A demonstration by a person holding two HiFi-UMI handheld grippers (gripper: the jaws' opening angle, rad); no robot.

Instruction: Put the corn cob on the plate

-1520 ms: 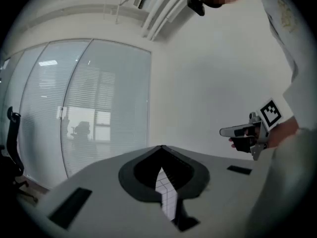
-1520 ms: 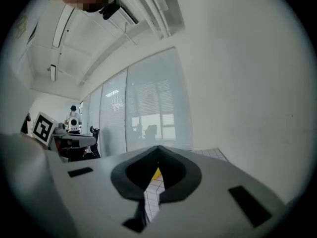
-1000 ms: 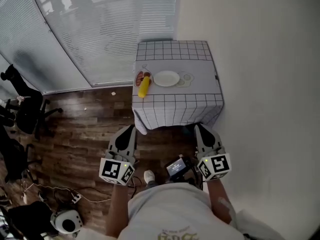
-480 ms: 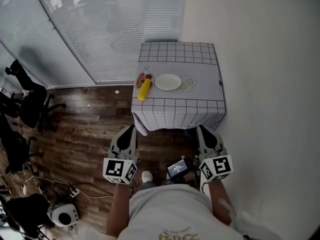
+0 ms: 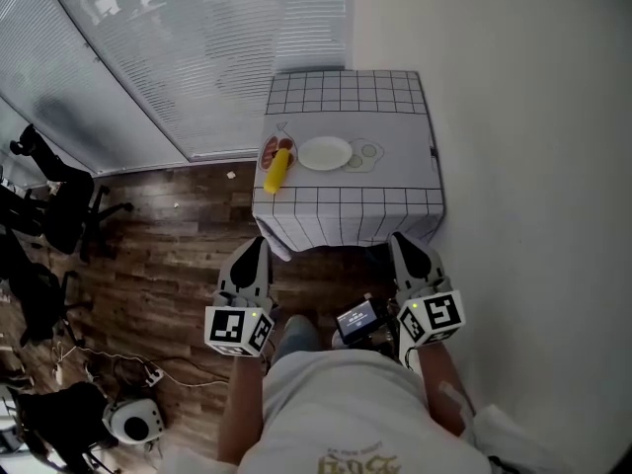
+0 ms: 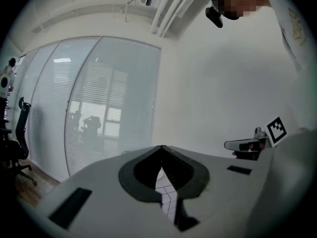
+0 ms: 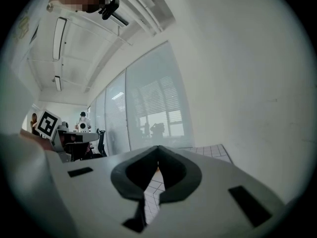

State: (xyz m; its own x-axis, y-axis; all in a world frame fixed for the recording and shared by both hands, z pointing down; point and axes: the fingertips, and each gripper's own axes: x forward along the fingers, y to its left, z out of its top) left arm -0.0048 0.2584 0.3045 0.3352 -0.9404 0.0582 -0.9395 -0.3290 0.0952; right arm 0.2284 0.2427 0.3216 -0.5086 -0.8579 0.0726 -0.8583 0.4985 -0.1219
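Table point(image 5: 395, 126) closer, plate point(image 5: 325, 153) centred, wooden floor point(image 5: 168, 255)

Looks steeply down from the head, high over the checked tablecloth point(image 5: 400, 126) and wooden floor point(image 5: 168, 265), with the left gripper point(image 5: 254, 245) and right gripper point(image 5: 402, 242) low in frame. Ride right behind each gripper's jaws, facing level toward the blind-covered glass wall point(image 5: 197, 57). Share with the head view that wall and a sliver of gridded cloth seen through the jaw gap.
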